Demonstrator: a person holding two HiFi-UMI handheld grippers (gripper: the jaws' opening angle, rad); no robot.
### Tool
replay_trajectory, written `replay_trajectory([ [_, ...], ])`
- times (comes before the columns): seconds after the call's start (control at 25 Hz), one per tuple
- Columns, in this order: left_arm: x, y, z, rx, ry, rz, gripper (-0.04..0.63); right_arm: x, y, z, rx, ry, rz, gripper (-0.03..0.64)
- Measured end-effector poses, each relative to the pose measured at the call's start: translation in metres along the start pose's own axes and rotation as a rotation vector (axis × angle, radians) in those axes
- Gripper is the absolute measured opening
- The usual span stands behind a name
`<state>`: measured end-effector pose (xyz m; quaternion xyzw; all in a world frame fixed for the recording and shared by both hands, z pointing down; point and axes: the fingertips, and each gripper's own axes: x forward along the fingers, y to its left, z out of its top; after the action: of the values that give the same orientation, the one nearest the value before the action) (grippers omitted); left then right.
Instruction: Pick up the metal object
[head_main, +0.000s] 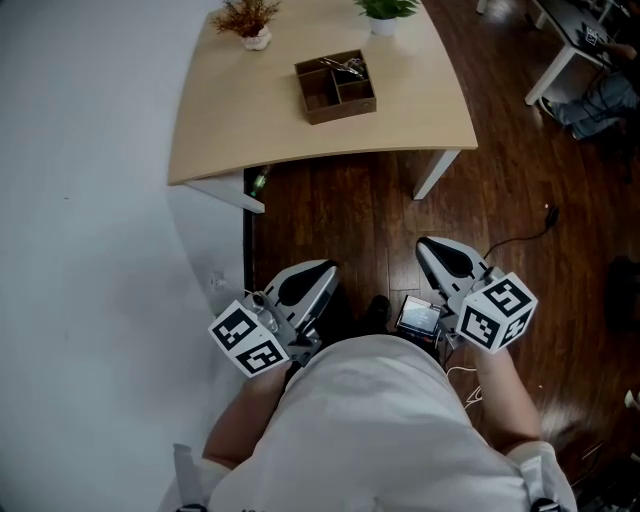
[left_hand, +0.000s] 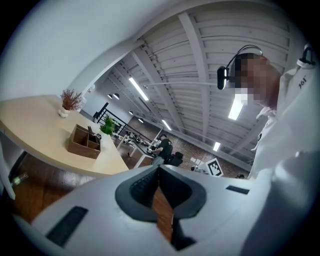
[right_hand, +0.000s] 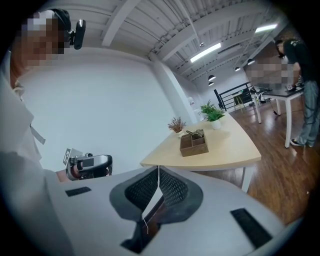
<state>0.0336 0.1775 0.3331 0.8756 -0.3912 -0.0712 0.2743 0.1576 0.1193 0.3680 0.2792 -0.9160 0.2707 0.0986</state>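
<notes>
The pale wooden table (head_main: 230, 110) stands well ahead of both sets of fingertips. The left gripper (head_main: 325, 268) and right gripper (head_main: 425, 245) hang close to the person's body, each with its jaws pressed together on nothing. Far beyond the fingers, a wooden divided box (head_main: 322, 95) on the table holds the metal object (head_main: 345, 67) in a far compartment.

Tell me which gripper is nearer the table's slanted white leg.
Right. The right gripper is just short of the leg; the left gripper is off to its left, further away.
</notes>
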Motion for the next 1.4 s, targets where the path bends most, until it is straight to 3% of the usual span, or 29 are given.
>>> replay_trajectory([
  [0.36,0.026,0.072,0.042,0.008,0.002,-0.052,-0.002,0.071,-0.025,0.035,-0.015,-0.011,-0.039,-0.008],
  [0.88,0.044,0.195,0.129,0.010,0.088,-0.157,-0.002,0.189,-0.047,0.106,-0.014,-0.031,-0.171,-0.008],
  [1.4,0.052,0.240,0.160,0.019,0.105,-0.185,-0.002,0.222,-0.065,0.143,-0.102,-0.044,-0.254,-0.008],
])
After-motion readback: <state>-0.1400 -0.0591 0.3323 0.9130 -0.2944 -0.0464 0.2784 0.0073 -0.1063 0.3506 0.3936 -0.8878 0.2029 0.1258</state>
